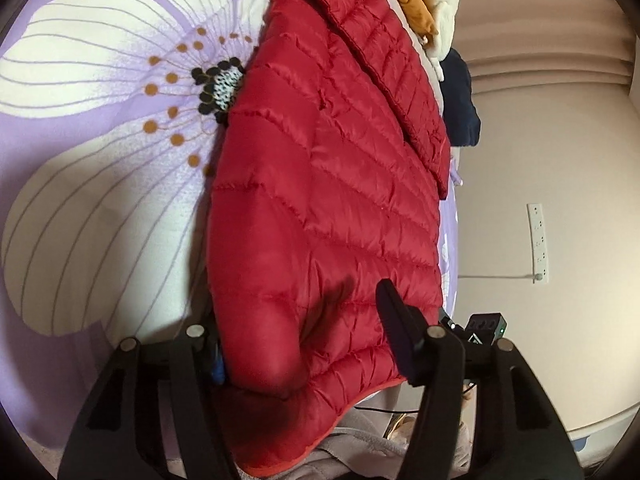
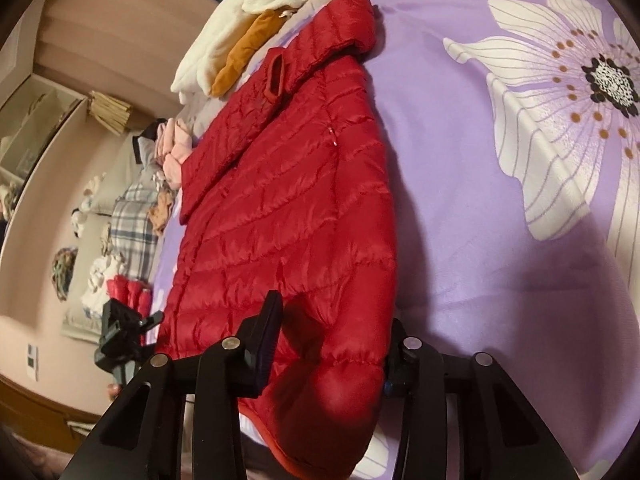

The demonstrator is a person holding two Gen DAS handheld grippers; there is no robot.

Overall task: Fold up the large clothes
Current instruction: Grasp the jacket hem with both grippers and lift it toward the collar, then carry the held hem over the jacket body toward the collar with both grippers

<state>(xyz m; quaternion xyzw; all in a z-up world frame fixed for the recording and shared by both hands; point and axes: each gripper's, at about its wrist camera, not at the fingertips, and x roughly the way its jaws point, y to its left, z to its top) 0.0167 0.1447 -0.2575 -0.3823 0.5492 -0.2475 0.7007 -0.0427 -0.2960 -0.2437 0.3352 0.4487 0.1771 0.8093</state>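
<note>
A red quilted puffer jacket with a hood (image 1: 320, 184) is lying flat on a bed covered by a lilac sheet printed with big white flowers (image 1: 92, 184), its hood pointing away and its hem hanging toward the near edge. The left gripper (image 1: 304, 340) is straddling the hem's left corner with its jaws standing wide, the padded fabric bulging between them; the right gripper (image 2: 332, 340) is doing the same at the opposite corner, jaws also wide around the bottom edge. Whether either pad is pressing the cloth I cannot tell. One sleeve appears to be lying folded across the body already, so the side folds are probably partly done, while the lengthwise fold from hem toward hood is seemingly waiting. Beyond the hood, a pile of cream fleece and mustard garments (image 2: 240, 40) is sitting untouched, suggesting more folding is remaining.
</note>
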